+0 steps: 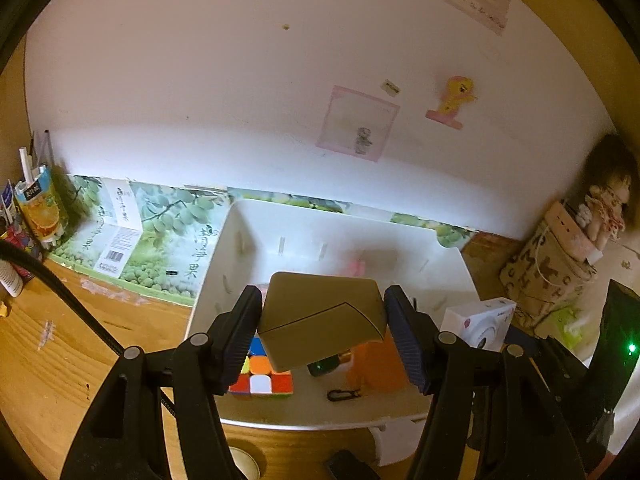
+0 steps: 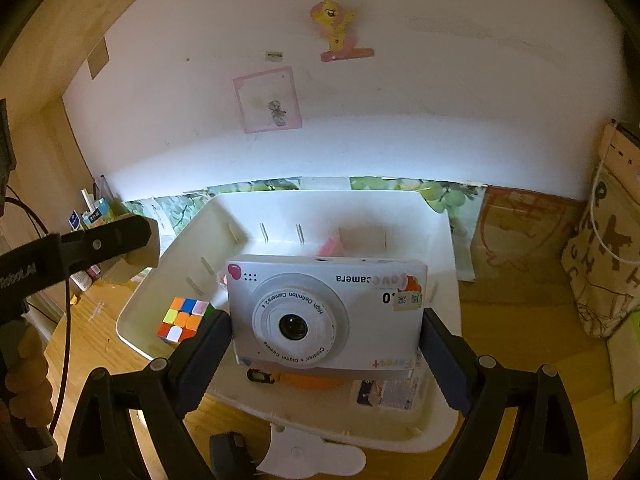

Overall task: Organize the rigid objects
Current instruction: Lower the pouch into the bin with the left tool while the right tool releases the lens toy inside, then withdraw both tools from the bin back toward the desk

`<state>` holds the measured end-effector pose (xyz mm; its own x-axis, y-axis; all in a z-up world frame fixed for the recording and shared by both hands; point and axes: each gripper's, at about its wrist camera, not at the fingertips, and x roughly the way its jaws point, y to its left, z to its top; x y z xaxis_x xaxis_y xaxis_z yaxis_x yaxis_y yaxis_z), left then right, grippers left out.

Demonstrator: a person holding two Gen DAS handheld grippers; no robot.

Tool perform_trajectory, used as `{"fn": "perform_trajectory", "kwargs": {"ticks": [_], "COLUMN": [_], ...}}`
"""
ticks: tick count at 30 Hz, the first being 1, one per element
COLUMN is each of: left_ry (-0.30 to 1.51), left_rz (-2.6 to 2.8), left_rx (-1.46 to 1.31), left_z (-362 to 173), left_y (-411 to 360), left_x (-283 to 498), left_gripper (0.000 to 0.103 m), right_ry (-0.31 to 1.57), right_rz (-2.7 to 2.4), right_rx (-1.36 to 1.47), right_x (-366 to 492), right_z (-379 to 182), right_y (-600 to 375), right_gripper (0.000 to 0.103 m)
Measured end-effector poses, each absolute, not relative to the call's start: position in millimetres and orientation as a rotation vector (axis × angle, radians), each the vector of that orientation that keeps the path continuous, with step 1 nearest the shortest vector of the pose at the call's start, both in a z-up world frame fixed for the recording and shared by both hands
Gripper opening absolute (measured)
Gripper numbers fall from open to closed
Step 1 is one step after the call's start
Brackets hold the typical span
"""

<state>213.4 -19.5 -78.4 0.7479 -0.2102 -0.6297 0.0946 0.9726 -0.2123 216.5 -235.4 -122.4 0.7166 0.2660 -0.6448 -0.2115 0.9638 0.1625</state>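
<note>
My left gripper [image 1: 323, 320] is shut on a tan, angular box [image 1: 320, 312], held above the near half of a white bin [image 1: 400, 232]. Inside the bin lie a colour cube [image 1: 260, 376], an orange object [image 1: 376, 364] and a small black clip [image 1: 342, 395]. My right gripper [image 2: 324, 340] is shut on a white children's camera box [image 2: 326, 312], its print upside down, over the same bin [image 2: 320, 200]. The cube [image 2: 184, 318] lies at the bin's left. The left gripper's finger [image 2: 116, 238] with the tan box [image 2: 146, 248] shows at the left. The camera box [image 1: 480, 322] is at the right of the left wrist view.
The bin stands on a wooden desk [image 1: 60, 360] against a white wall. A flattened green fruit carton [image 1: 160, 232] leans behind it, with a juice carton [image 1: 40, 204] to the left. A tan printed bag [image 1: 548, 264] is at the right. A white flat piece [image 2: 308, 456] and a black adapter [image 2: 232, 456] lie before the bin.
</note>
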Motion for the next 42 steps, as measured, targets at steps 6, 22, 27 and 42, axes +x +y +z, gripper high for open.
{"fn": "perform_trajectory", "kwargs": {"ticks": [6, 22, 27, 42], "left_ry": [0.716, 0.644, 0.578, 0.499], "left_rz": [-0.136, -0.108, -0.093, -0.062], "left_rx": [-0.192, -0.207, -0.209, -0.212], "left_z": [-78.7, -47.5, -29.0, -1.1], "left_y": [-15.1, -1.5, 3.5, 35.1], "left_x": [216.2, 193.4, 171.7, 98.2], "left_gripper": [0.068, 0.082, 0.082, 0.082], "right_ry": [0.754, 0.645, 0.612, 0.541], "right_rz": [0.276, 0.281, 0.285, 0.249], "right_rx": [0.040, 0.017, 0.015, 0.026], "right_x": [222.4, 201.0, 187.6, 129.2], "right_z": [-129.0, -96.8, -81.4, -46.2], "right_y": [-226.3, -217.8, -215.5, -212.4], "right_gripper": [0.093, 0.097, 0.097, 0.097]}}
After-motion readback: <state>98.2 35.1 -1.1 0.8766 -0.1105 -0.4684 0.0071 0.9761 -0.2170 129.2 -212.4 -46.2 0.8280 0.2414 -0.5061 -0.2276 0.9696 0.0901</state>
